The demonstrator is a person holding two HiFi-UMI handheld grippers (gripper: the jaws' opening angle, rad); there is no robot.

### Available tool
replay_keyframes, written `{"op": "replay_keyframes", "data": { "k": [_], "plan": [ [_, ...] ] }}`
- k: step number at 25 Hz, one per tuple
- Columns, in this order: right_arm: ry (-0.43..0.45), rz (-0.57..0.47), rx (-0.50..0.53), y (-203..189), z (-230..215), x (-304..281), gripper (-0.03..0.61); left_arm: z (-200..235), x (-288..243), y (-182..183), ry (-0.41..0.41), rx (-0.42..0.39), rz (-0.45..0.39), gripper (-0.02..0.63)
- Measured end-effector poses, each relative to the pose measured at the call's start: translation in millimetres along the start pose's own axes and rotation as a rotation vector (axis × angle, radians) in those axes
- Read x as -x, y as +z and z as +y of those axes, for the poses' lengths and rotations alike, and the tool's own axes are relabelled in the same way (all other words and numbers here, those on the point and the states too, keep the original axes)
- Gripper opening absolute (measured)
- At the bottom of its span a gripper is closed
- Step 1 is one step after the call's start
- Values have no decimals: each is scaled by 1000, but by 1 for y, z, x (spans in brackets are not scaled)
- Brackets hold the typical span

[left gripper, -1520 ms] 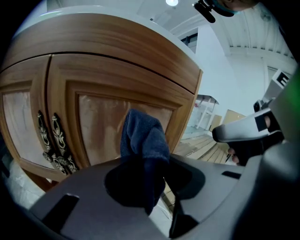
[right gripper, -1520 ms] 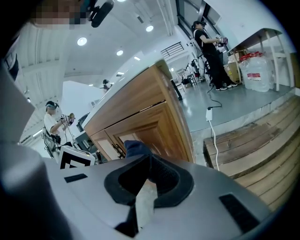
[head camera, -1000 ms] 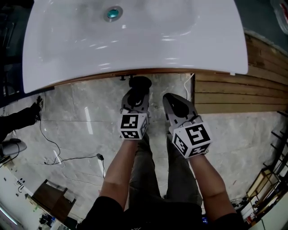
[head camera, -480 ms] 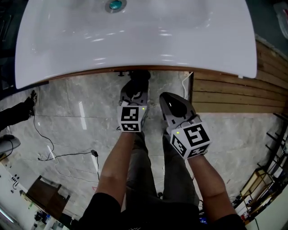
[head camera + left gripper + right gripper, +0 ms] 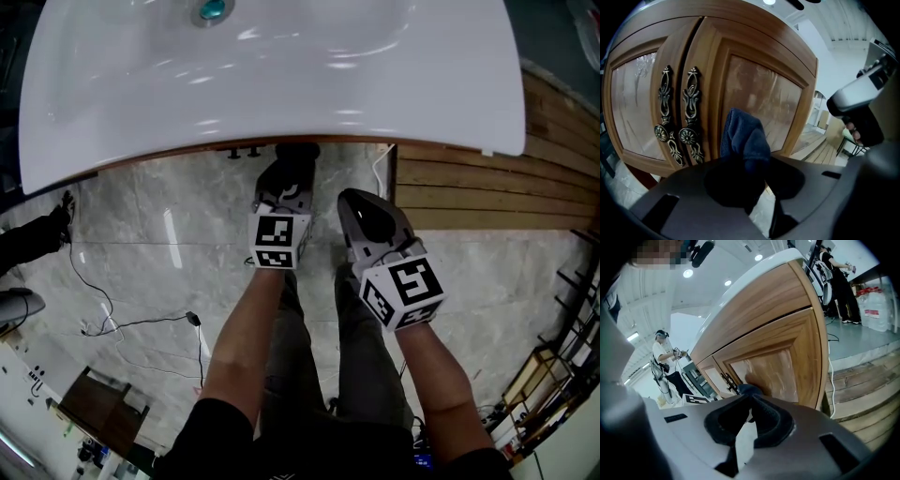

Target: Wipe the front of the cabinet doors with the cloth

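1. Head view.
   - My left gripper (image 5: 284, 199) has edged away from me since a second ago. The dark cloth (image 5: 294, 167) at its tip now sits right under the near lip of the white basin (image 5: 281, 84); it was a little clear of that lip before.
   - The basin's drain (image 5: 210, 9) has slid left and up in the picture, so my head has shifted as well.
   - My right gripper (image 5: 366, 217) has hardly moved. It hangs just right of the left one, over the marble floor (image 5: 141, 244).
   - Judgement: the cloth is being brought up to the door, and wiping looks about to start or barely begun.

2. Left gripper view.
   - My left fingers are clamped on the blue cloth (image 5: 744, 137), which stands up out of the jaws in a bunched fold.
   - It lies in front of the right-hand one of the cabinet doors (image 5: 761, 89), at the lower left of its panel and just right of the two ornate handles (image 5: 677, 115).
   - I cannot tell whether it touches the panel.

3. Right gripper view.
   - My right fingers are drawn together at the tips with nothing between them.
   - Beyond them, the cloth (image 5: 749, 389) shows low against the door panel (image 5: 773, 366).
   - A person (image 5: 663, 362) stands far off on the left.

4. Writing.
   - I find no brand or legible text.
   - The only print is the square markers on the gripper cubes (image 5: 279, 241).
   - The red labels on the far bottles (image 5: 876, 310) are too small to read.
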State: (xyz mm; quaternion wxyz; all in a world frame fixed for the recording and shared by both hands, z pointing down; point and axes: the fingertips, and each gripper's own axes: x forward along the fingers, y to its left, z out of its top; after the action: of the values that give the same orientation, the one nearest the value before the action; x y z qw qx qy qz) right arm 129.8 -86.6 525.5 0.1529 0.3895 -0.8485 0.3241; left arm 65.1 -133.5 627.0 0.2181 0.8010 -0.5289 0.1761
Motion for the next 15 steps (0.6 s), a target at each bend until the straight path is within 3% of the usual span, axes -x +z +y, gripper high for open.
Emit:
{"op": "replay_keyframes", "data": {
  "k": [8,15],
  "plan": [
    [-21,-17,-11,5,-18,13,41,-52,-19,10,-108,-7,-8,107],
    [-58,-24,-32,0,-38,29,41,-93,-37,12,-210,-63,-5,107]
  ]
}}
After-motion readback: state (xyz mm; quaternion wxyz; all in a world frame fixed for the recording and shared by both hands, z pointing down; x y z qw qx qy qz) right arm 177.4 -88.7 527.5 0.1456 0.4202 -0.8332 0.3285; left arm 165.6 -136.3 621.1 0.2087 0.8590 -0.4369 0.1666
